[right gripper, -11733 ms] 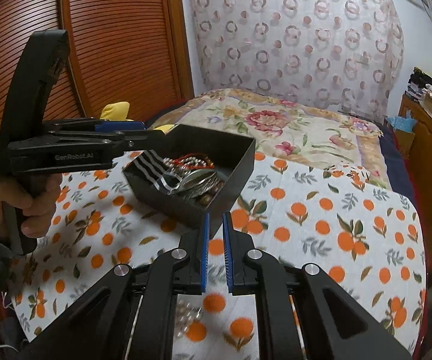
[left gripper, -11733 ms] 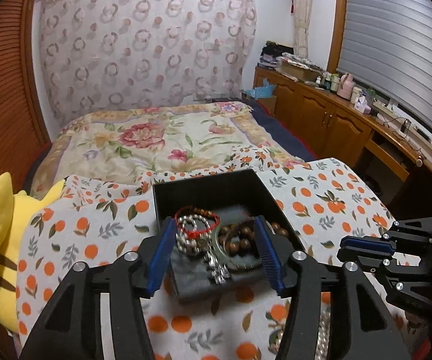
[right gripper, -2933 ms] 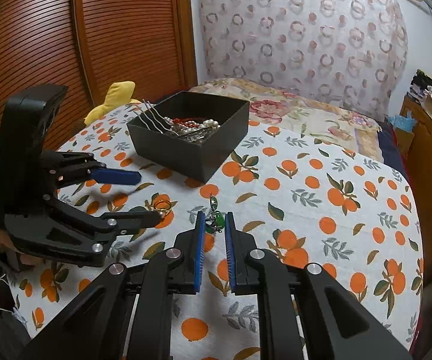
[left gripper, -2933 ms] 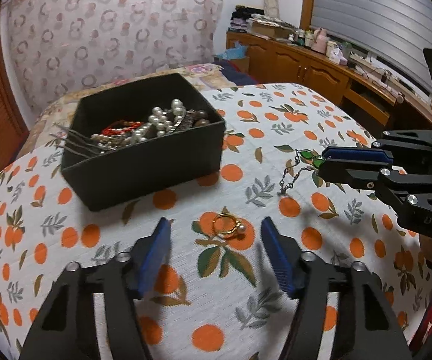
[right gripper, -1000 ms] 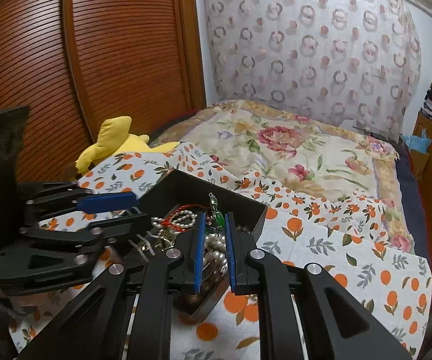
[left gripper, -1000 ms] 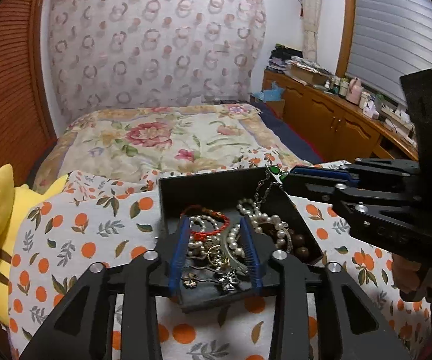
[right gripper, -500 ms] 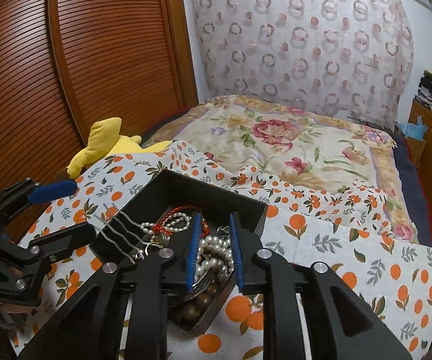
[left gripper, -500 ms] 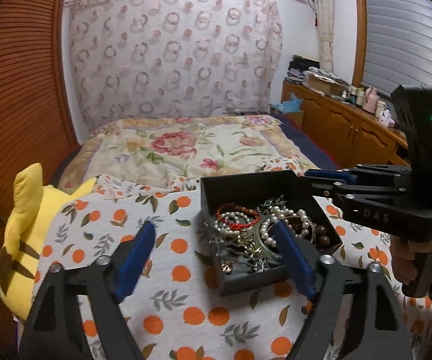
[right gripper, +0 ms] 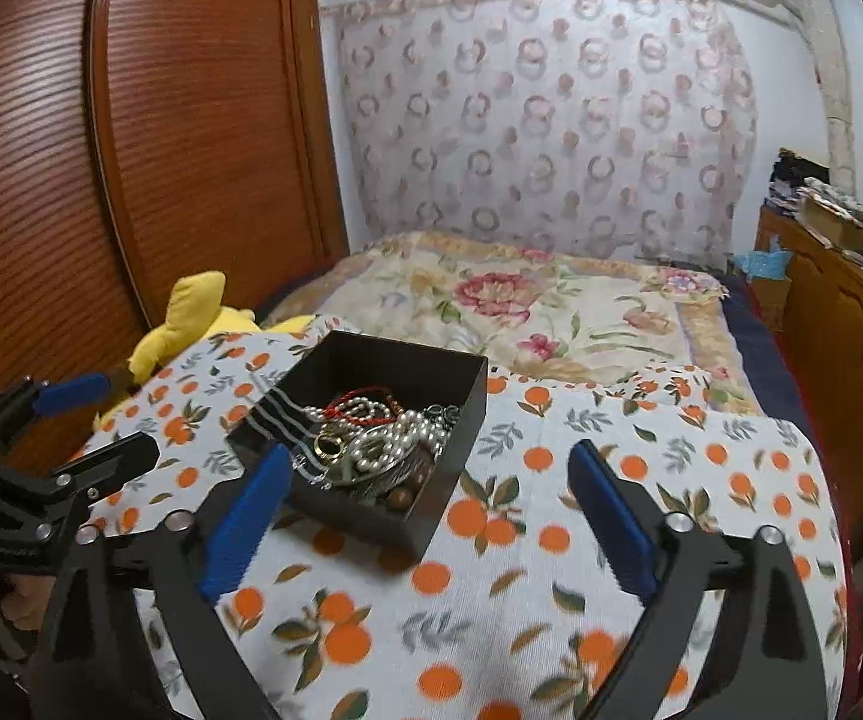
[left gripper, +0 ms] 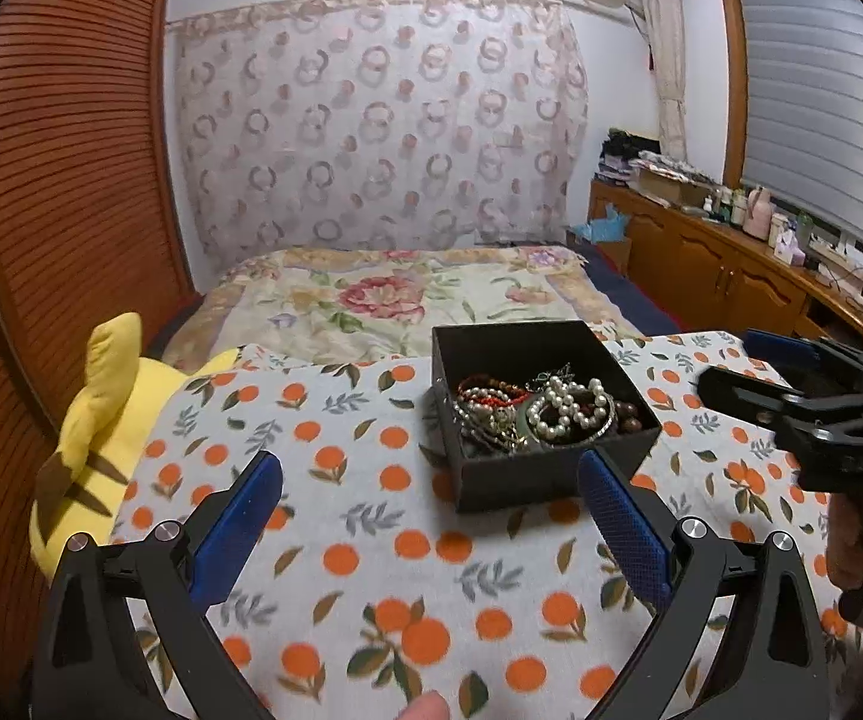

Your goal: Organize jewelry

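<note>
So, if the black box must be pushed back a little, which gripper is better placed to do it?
Probably the right gripper: the black box sits almost between its opening, empty jaws, while the left gripper frames mostly bare cloth.

Illumination is even, moderately dim indoor light from overhead, with no glare. Soft shadows fall on the cloth under both sets of jaws. Fisheye distortion bends the scene beyond the jaws (corners vignette to black); the cloth nearest the jaws is slightly blurred.
</note>
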The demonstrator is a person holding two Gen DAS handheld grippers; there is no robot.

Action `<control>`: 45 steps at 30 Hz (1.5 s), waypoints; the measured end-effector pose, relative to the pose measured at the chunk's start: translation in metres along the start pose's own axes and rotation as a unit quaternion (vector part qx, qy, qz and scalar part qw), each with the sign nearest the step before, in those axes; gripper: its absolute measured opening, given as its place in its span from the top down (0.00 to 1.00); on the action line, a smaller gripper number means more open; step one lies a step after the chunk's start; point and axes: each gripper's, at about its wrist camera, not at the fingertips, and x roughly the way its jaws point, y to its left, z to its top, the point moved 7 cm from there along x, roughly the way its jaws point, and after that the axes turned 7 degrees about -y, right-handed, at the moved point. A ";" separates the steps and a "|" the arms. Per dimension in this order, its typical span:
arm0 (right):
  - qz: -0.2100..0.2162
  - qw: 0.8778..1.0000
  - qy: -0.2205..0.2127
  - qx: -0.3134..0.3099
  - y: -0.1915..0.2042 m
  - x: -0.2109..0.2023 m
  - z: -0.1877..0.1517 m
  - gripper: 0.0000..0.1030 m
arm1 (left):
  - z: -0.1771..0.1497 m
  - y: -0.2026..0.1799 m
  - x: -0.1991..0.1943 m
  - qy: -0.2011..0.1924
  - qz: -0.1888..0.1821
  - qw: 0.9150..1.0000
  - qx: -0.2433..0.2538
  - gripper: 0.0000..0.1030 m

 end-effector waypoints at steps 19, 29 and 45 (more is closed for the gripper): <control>-0.065 0.996 -0.057 0.030 0.001 -0.105 -0.035 0.02 | -0.026 -0.012 -0.070 -0.012 0.008 1.000 -0.007 0.07; -0.070 0.995 -0.066 0.032 0.002 -0.111 -0.035 0.02 | -0.022 -0.014 -0.078 -0.026 0.007 1.000 -0.011 0.07; -0.075 0.994 -0.068 0.035 0.001 -0.113 -0.036 0.02 | -0.020 -0.017 -0.081 -0.029 0.007 1.000 -0.008 0.07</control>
